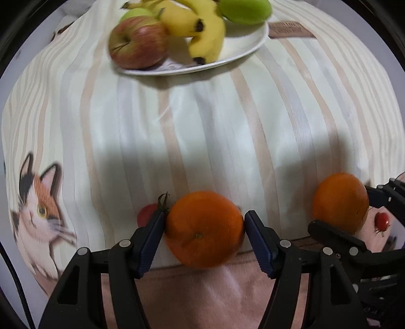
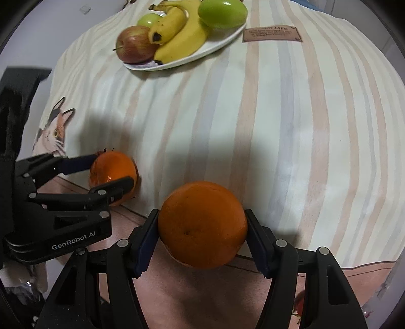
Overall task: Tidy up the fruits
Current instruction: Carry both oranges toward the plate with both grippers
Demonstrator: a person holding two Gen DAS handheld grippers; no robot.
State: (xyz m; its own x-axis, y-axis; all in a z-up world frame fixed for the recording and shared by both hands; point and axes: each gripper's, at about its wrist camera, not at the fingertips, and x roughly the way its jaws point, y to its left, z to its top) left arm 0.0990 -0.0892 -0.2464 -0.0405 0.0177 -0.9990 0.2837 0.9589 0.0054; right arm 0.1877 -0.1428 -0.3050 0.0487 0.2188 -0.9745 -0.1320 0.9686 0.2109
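Observation:
My left gripper (image 1: 204,222) is shut on an orange (image 1: 204,229) near the table's front edge; it also shows in the right wrist view (image 2: 112,174). My right gripper (image 2: 202,222) is shut on a second orange (image 2: 202,224), seen at the right of the left wrist view (image 1: 340,202). A white plate (image 1: 240,48) at the far side holds a red apple (image 1: 138,43), bananas (image 1: 200,30) and green apples (image 1: 244,10). A small red tomato (image 1: 146,213) lies behind my left finger. Another small tomato (image 1: 381,220) lies at the far right.
A striped cloth (image 1: 215,131) with a cat print (image 1: 38,212) covers the table. A brown label (image 1: 289,29) is sewn on next to the plate. Pink floor tiles (image 2: 227,298) show below the table's front edge.

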